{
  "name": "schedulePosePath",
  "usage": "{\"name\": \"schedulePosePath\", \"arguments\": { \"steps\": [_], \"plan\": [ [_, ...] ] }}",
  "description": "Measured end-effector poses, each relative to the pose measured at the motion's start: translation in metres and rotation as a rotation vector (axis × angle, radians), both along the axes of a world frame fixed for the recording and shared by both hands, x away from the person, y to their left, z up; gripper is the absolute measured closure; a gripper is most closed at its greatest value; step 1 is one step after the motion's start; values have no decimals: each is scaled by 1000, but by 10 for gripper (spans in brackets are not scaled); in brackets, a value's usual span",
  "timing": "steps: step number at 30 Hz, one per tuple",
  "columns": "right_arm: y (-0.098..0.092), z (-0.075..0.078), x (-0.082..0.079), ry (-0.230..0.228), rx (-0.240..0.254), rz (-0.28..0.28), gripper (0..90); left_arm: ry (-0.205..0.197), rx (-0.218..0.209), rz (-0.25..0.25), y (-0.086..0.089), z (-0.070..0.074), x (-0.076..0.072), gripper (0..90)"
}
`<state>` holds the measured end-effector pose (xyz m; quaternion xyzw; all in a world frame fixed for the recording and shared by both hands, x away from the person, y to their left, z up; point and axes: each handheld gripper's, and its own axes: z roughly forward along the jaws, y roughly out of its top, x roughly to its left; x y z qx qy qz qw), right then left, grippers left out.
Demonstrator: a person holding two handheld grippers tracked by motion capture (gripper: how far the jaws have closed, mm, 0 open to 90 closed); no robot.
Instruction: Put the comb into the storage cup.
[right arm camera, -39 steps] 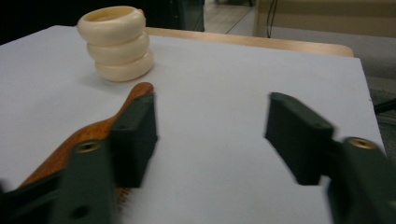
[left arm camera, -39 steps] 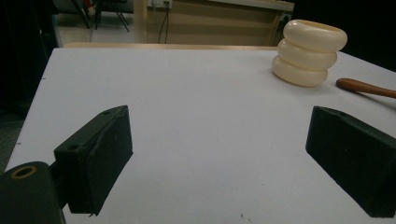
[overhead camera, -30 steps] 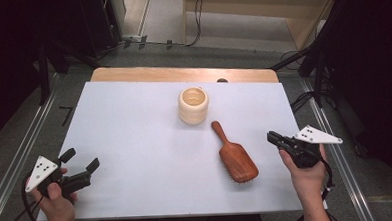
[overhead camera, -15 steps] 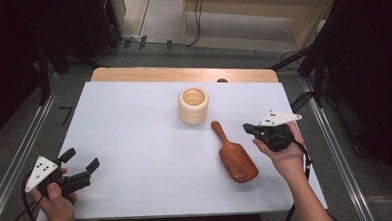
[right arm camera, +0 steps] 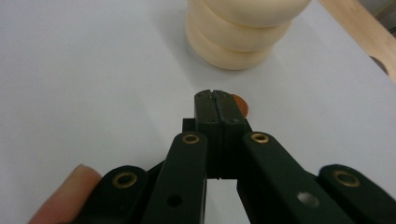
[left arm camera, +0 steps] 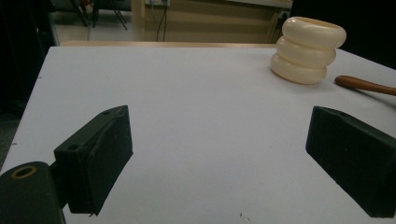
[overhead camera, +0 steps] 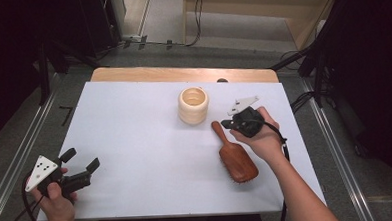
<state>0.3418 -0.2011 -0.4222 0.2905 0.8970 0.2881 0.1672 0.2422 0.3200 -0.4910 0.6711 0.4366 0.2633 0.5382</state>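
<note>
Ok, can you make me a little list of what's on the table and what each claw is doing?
table: white top
cup: cream ribbed cup, upright, near the middle
brush: brown wooden hairbrush, lying flat right of the cup
left claw: open, nothing between the jaws, at the near left corner
right claw: shut, nothing held, just above the brush handle's tip

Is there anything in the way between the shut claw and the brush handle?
No, nothing visible blocks it. The right claw hangs shut just above the tip of the wooden hairbrush handle, with bare white table around it. The cream ringed cup stands a little beyond, off to the side.
</note>
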Motion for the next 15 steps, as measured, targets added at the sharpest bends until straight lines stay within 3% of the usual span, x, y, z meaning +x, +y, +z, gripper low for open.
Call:
{"name": "schedulePosePath", "arguments": {
  "steps": [6,8,15],
  "plan": [
    [20,-15,20,54,-72,41,885,0,-1,-1,0,0,0,76],
    [25,-24,30,101,-104,36,885,-1,-5,-2,1,0,0,76],
    [31,-36,45,147,-143,43,885,0,0,-4,0,0,0,75]
  ]
}}
